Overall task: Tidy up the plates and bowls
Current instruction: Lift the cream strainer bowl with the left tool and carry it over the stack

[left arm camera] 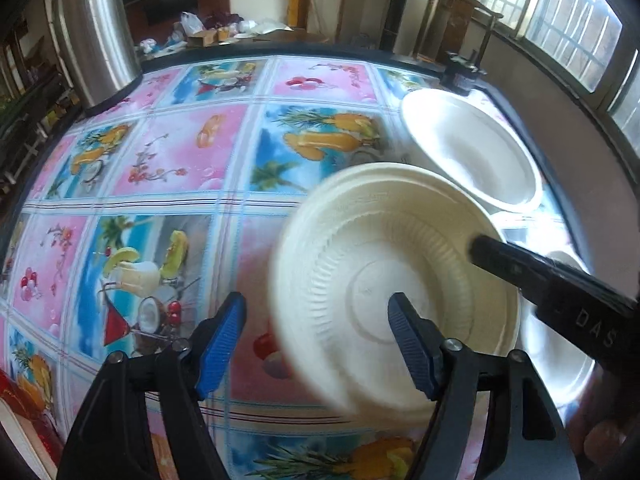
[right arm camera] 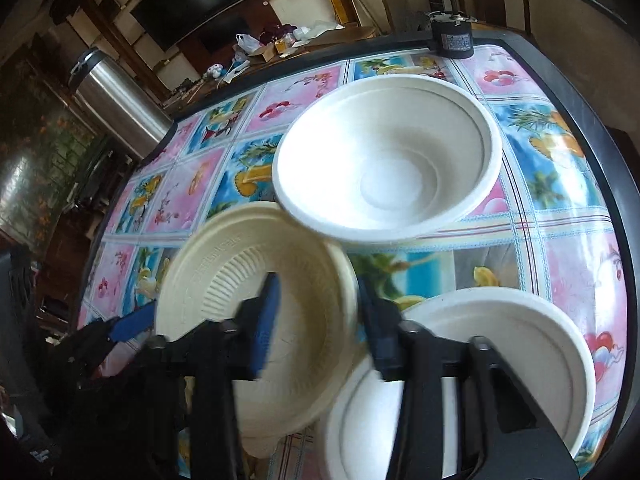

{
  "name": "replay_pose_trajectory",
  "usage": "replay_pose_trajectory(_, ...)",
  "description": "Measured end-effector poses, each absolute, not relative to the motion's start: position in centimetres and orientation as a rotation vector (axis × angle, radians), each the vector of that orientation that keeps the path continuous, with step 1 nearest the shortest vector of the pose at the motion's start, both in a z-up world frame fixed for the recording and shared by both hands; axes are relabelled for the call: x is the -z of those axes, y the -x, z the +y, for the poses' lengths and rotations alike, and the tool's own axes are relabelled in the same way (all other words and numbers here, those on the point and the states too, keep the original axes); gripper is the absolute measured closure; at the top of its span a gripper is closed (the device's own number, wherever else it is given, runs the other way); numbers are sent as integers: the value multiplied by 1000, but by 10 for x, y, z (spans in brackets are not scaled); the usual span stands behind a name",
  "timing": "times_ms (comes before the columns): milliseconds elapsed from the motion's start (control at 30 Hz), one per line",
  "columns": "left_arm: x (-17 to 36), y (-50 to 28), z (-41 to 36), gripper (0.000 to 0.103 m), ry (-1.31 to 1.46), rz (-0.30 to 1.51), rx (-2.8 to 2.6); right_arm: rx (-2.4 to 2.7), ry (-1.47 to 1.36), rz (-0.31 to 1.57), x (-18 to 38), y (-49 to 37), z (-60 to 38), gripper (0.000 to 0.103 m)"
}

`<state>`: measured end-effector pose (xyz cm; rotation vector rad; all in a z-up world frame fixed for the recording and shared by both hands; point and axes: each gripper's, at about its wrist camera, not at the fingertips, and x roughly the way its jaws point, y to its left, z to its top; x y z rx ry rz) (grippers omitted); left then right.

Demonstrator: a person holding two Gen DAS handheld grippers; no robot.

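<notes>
Blue-padded fingers (left arm camera: 412, 344) of the left gripper (left arm camera: 316, 344) straddle the near rim of a ribbed cream plate (left arm camera: 384, 272), one pad inside and one outside, apart and not pressing, while the right gripper (right arm camera: 320, 320) pinches the plate's far rim. Beneath lies a fruit-patterned tablecloth (left arm camera: 168, 160) with a steel flask (left arm camera: 96, 28) at its far edge — windows behind. Only the right view shows the white bowl (right arm camera: 388, 156) whole and a white plate (right arm camera: 520, 344) — just beside the cream one.
</notes>
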<state>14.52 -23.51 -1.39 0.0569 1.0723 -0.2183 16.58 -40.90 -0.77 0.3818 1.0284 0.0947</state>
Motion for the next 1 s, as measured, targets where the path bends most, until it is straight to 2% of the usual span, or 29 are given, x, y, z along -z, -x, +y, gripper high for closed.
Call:
replay_pose_trajectory(67,18,-144,-235,79,-118,1078,168,-74,-374,1012,7,-158,-405,93)
replay_pose_trajectory(133,21,-141,-230,83,-124,1084,171,-73,-384,988,6,-150,-403,93)
replay_pose_trajectory(433,5,-109,-198,86,-97,1078,176,-113,-433,957,-8,-110,-378,93)
replay_pose_trajectory(1000,-20,-20,-127,85,-78,1026,115,-184,-427,914,-30,-24,-304,93)
